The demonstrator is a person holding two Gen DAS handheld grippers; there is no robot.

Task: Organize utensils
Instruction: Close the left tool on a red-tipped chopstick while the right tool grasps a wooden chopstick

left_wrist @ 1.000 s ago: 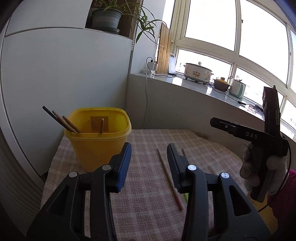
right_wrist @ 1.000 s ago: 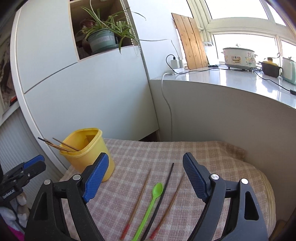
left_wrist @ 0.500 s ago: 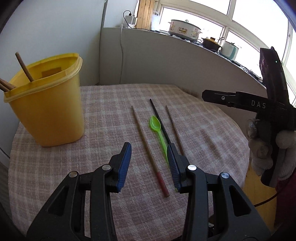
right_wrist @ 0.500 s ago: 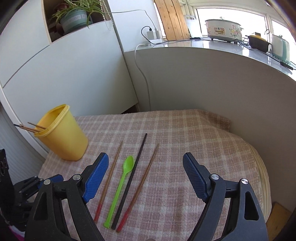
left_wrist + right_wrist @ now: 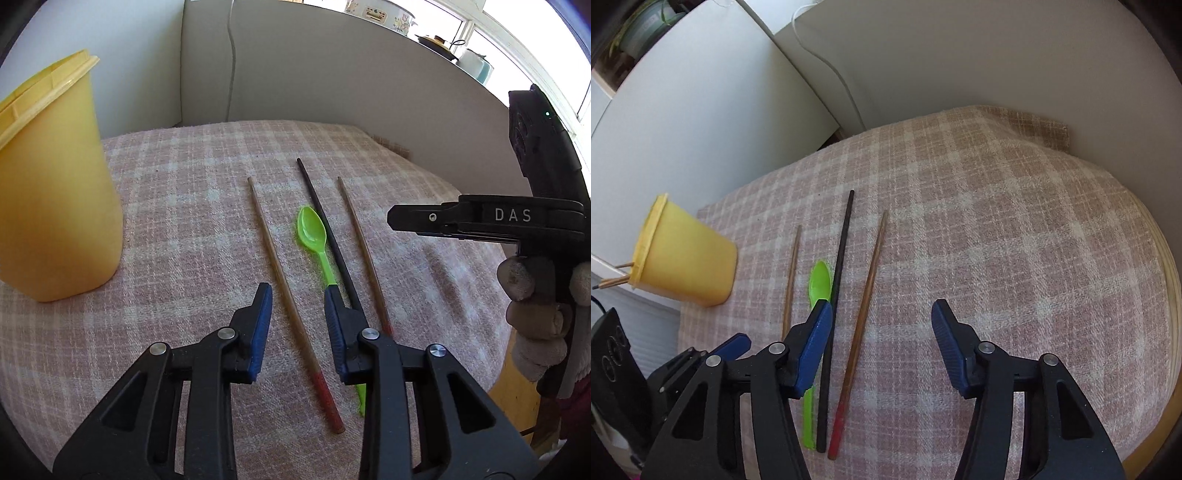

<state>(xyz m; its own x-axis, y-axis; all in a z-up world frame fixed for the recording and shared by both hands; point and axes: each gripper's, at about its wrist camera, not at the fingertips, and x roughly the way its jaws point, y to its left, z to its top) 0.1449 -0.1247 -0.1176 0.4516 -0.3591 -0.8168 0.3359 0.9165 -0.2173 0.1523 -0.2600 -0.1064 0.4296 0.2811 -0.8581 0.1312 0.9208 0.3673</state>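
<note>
On the checked cloth lie a wooden chopstick with a red end point(image 5: 280, 266) point(image 5: 790, 280), a green plastic spoon point(image 5: 314, 236) point(image 5: 820, 282), a black chopstick point(image 5: 325, 232) point(image 5: 840, 277) and a second red-ended wooden chopstick point(image 5: 360, 240) point(image 5: 866, 302). A yellow cup point(image 5: 48, 206) point(image 5: 687, 269) stands at the left with several chopsticks in it. My left gripper point(image 5: 297, 306) is open and empty, low over the left wooden chopstick. My right gripper point(image 5: 881, 325) is open and empty above the right wooden chopstick; it also shows in the left wrist view point(image 5: 480, 218).
The round table under the checked cloth point(image 5: 1015, 240) stands in a corner between white cabinet panels point(image 5: 701, 129) and a grey wall point(image 5: 332, 74). A white cable point(image 5: 842, 85) hangs down the wall. Pots stand on the window ledge point(image 5: 384, 14).
Both grippers have tilted down and moved closer to the utensils on the cloth. The left one now straddles the left wooden chopstick. Both stay open.
</note>
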